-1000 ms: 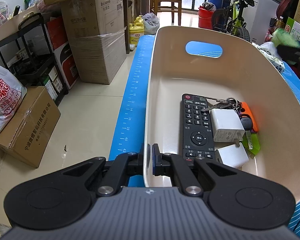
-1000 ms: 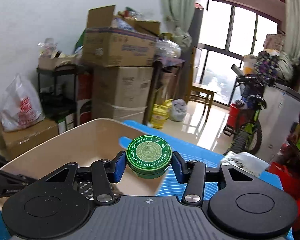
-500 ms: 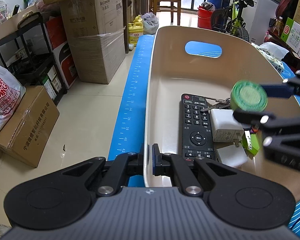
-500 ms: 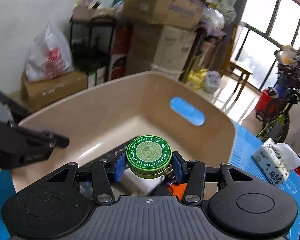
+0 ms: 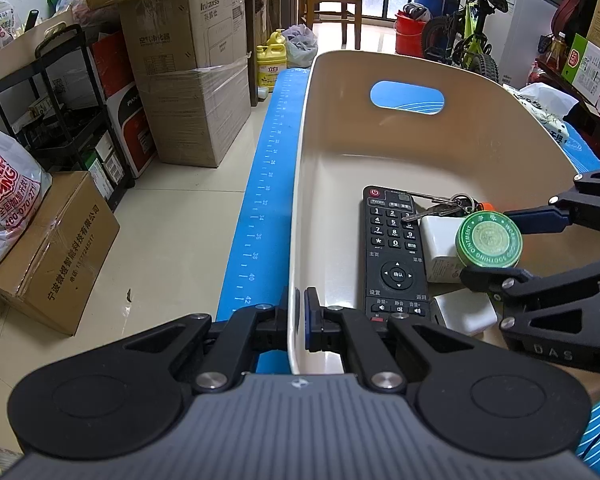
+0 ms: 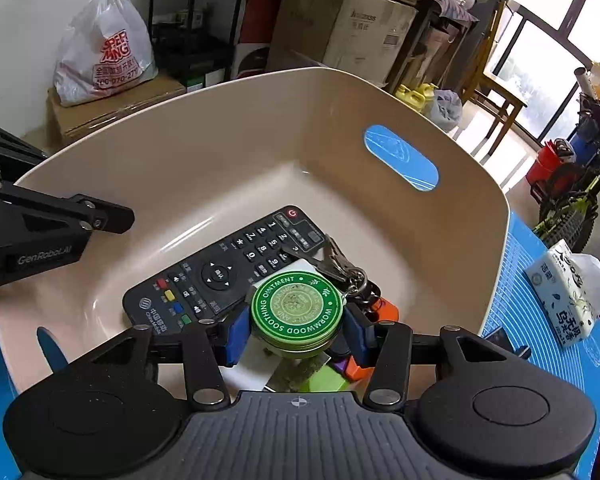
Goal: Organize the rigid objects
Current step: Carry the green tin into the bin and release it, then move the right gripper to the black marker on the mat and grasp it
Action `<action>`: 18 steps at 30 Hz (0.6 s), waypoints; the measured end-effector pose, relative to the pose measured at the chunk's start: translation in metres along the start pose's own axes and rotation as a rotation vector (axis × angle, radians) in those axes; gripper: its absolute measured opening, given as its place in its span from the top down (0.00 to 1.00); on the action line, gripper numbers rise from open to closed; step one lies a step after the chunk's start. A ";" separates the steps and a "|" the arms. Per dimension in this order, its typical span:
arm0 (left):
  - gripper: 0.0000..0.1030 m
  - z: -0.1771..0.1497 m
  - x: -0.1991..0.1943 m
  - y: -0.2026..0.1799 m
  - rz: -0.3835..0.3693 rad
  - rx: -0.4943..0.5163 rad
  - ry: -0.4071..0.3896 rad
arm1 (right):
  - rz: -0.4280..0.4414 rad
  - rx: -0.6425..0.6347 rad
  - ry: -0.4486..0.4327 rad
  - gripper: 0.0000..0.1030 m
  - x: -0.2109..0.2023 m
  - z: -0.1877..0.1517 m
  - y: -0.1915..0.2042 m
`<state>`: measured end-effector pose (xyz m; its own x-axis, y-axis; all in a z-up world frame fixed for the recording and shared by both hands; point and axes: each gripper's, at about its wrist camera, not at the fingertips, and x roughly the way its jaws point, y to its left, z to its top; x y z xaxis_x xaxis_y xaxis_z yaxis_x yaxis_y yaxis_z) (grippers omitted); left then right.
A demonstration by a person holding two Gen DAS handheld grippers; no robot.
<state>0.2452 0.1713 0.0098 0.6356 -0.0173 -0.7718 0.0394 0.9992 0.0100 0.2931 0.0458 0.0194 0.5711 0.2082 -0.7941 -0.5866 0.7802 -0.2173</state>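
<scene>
Left wrist view: left tool (image 5: 299, 318) clamped tight on near rim of beige tub (image 5: 300, 184), one finger either side of the wall. Right tool (image 5: 496, 246) in over right rim, green ointment tin (image 5: 489, 239) between its pads above white chargers (image 5: 440, 248). Far half of tub floor bare.

Right wrist view: right tool (image 6: 296, 330) jaws just been opening, half wide; tin (image 6: 297, 313) between blue pads, slight gaps showing, resting on clutter beside remote (image 6: 228, 270) and keys (image 6: 336, 264).

Glossy smooth beige plastic tub (image 5: 380, 160); shiny green round metal tin (image 6: 297, 312); matt black plastic remote (image 5: 392, 248); brown cardboard boxes (image 5: 188, 80).
</scene>
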 end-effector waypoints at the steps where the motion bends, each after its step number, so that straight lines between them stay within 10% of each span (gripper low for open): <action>1: 0.94 0.000 0.000 0.000 0.001 0.000 0.000 | -0.001 -0.006 0.002 0.42 0.000 0.000 0.001; 18: 0.94 0.000 0.001 0.000 0.000 0.000 0.001 | -0.057 0.213 -0.281 0.28 -0.070 -0.017 -0.056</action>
<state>0.2457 0.1717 0.0095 0.6350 -0.0178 -0.7723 0.0398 0.9992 0.0098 0.2758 -0.0222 0.0777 0.7522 0.2918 -0.5908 -0.4331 0.8946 -0.1096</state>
